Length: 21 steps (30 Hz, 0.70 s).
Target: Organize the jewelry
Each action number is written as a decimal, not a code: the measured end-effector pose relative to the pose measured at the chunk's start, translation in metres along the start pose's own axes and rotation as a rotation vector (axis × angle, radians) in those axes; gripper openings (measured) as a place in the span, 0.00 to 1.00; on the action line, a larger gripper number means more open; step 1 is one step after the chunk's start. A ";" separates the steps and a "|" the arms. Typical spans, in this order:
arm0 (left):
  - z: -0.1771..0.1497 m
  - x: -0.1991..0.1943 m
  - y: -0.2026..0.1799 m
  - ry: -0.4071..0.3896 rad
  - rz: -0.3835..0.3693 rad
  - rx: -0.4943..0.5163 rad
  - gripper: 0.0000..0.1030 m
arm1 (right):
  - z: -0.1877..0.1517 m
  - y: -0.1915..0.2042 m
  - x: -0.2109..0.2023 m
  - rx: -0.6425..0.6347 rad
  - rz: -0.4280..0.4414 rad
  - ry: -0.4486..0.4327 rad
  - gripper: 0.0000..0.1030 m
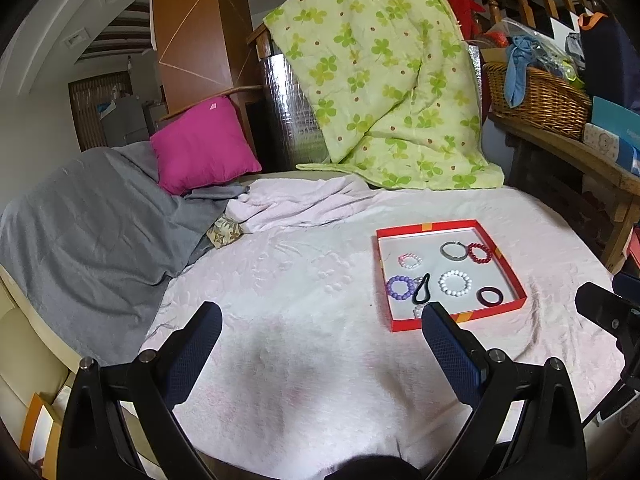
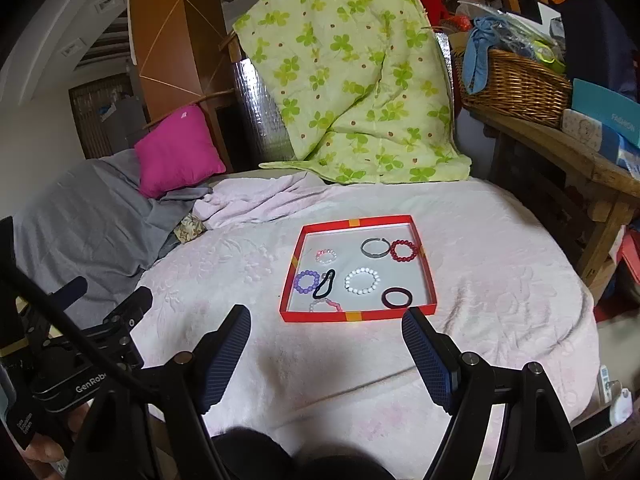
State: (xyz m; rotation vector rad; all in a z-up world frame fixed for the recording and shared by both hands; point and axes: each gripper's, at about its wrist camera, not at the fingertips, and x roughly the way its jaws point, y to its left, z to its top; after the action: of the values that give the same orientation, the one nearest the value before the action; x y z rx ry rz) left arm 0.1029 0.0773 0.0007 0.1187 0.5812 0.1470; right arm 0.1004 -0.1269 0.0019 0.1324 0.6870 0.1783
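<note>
- Left wrist view: left hand-held gripper [image 1: 322,330] jaws spread wide, nothing between them, hovering over the pink bed cover [image 1: 304,280].
- Red tray [image 1: 508,264] lies ahead and to the right of this gripper, its near left corner just past the right finger [image 1: 448,344]; finger hides part of the near edge.
- Tray holds loose pieces, apart from each other: purple bead bracelet [image 1: 400,287], black hair tie [image 1: 421,289], white bead bracelet [image 1: 455,283], dark ring band [image 1: 490,297], red bead bracelet [image 1: 479,252], grey bangle [image 1: 453,251], small pink bracelet [image 1: 410,260].
- Right wrist view: right hand-held gripper [image 2: 326,330] also released, empty.
- Tray [image 2: 424,264] sits straight ahead, centred between its fingers, near edge just beyond the tips.
- Black hair tie [image 2: 324,283] long axis runs diagonally, near-left to far-right.
- Judgement: right hand is better lined up; left would need a sideways shift to the right.
- Left hand-held gripper [image 2: 108,308] shows at the left edge, beside the tray, not over it.
</note>
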 end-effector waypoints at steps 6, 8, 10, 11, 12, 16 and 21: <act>0.003 0.021 0.001 0.029 0.007 -0.007 0.97 | 0.004 0.002 0.024 -0.009 0.005 0.030 0.79; 0.003 0.027 0.000 0.037 0.011 -0.006 0.97 | 0.005 0.001 0.031 -0.008 0.005 0.034 0.79; 0.005 0.032 -0.002 0.041 0.010 -0.007 0.97 | 0.007 -0.003 0.039 -0.004 0.003 0.042 0.79; 0.006 0.034 -0.003 0.043 0.010 -0.009 0.97 | 0.008 -0.005 0.042 -0.001 0.004 0.047 0.79; 0.007 0.037 -0.004 0.044 0.010 -0.009 0.97 | 0.009 -0.006 0.046 0.004 0.005 0.052 0.79; 0.012 0.043 -0.007 0.041 0.007 -0.011 0.97 | 0.011 -0.014 0.060 0.014 -0.001 0.069 0.79; 0.018 0.048 -0.010 0.031 0.000 -0.009 0.97 | 0.014 -0.017 0.068 0.007 -0.019 0.064 0.79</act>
State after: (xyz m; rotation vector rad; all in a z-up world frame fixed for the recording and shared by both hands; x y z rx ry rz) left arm 0.1531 0.0745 -0.0119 0.1074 0.6115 0.1515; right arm 0.1631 -0.1300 -0.0326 0.1269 0.7526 0.1622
